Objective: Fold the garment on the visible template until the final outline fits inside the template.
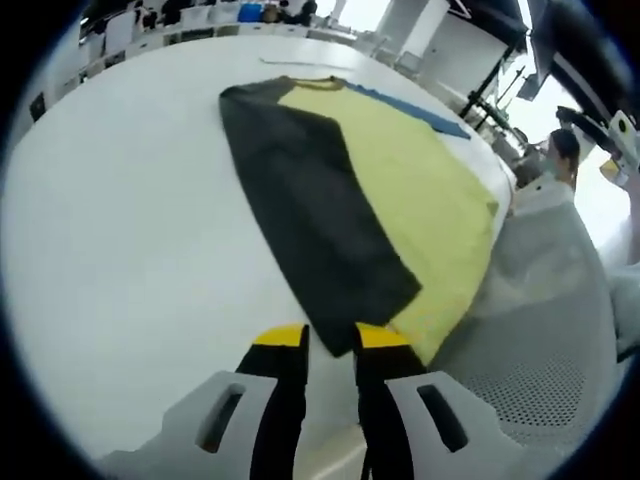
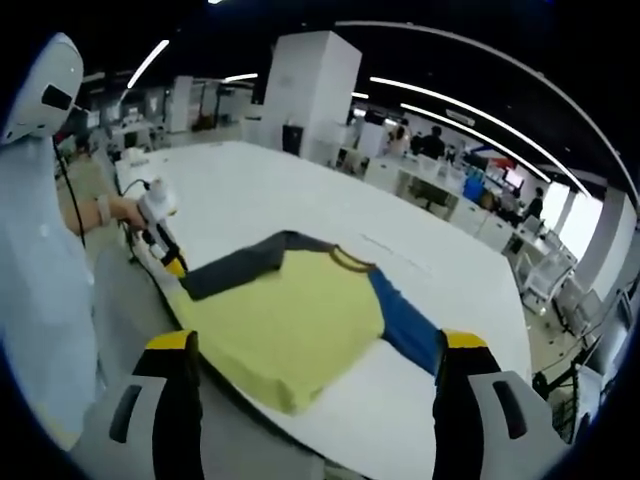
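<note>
**Dark sleeve going over**

The left gripper (image 1: pixel 331 340) pinches the dark sleeve's (image 1: pixel 310 215) cuff on the yellow garment (image 2: pixel 285 325), which lies at the white table's (image 2: pixel 260 185) near edge. The right gripper (image 2: pixel 315 350) hangs spread. Next, I'd judge: lay the sleeve flat.

- Lighting: bright, even; given by ceiling strip lights (image 2: pixel 455 105) and windows (image 1: pixel 590 190).
- Glare: windows blown out white.
- Shadows: faint.
- Distortion: strong fisheye bending at edges.
- Focus: slightly soft throughout.
</note>
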`<state>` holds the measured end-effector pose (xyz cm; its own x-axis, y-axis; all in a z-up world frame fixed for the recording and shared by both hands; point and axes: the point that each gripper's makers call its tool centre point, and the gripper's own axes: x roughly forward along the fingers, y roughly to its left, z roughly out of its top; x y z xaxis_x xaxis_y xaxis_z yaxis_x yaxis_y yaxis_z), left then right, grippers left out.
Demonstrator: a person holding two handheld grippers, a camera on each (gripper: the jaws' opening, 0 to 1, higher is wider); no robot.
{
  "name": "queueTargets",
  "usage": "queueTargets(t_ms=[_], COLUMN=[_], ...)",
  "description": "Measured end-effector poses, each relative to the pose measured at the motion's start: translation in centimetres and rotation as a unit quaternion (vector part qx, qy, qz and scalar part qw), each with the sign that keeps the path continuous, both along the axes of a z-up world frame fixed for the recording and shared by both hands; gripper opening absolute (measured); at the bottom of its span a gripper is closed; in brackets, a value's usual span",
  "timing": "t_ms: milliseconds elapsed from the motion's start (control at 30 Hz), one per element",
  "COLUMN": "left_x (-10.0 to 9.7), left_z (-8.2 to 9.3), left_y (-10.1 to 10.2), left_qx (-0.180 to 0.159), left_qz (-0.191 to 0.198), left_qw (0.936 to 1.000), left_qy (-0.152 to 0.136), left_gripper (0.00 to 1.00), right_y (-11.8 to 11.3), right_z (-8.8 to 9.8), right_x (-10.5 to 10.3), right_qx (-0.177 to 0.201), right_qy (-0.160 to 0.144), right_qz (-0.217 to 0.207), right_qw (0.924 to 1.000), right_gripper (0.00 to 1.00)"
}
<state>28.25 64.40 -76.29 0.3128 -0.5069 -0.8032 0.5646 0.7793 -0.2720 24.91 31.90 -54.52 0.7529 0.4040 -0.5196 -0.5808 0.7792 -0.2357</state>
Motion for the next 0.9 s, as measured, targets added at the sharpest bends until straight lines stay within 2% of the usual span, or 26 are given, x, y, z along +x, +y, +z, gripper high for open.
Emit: queueTargets(t_ms=[167, 500, 633, 767, 900], left_x=[0.04, 0.15, -0.07, 0.09, 0.33], left_z=[-0.04, -0.3, -0.31, -0.28, -0.25], left_y=[-0.11, -0.21, -0.64, -0.37, -0.18], left_qx=[0.014, 0.064, 0.069, 0.093, 0.1], left_qz=[-0.011, -0.032, -0.04, -0.06, -0.06], left_qw=[0.9998, 0.9973, 0.9966, 0.9934, 0.9929], left_qy=[-0.003, -0.017, -0.018, -0.032, -0.026], left_gripper=[0.13, 0.11, 0.11, 0.09, 0.09], right_y=[-0.42, -0.28, -0.17, -0.16, -0.03], right_z=[-0.33, -0.33, -0.31, -0.3, -0.18], right_x=[0.08, -0.14, -0.18, -0.09, -0.14], right_qx=[-0.008, -0.005, -0.002, -0.004, -0.002], right_qy=[0.003, 0.001, 0.0, -0.002, -0.004], right_qz=[-0.005, -0.004, -0.003, -0.003, 0.001], right_qw=[1.0, 1.0, 1.0, 1.0, 1.0], right_gripper=[0.95, 0.95, 0.95, 0.94, 0.94])
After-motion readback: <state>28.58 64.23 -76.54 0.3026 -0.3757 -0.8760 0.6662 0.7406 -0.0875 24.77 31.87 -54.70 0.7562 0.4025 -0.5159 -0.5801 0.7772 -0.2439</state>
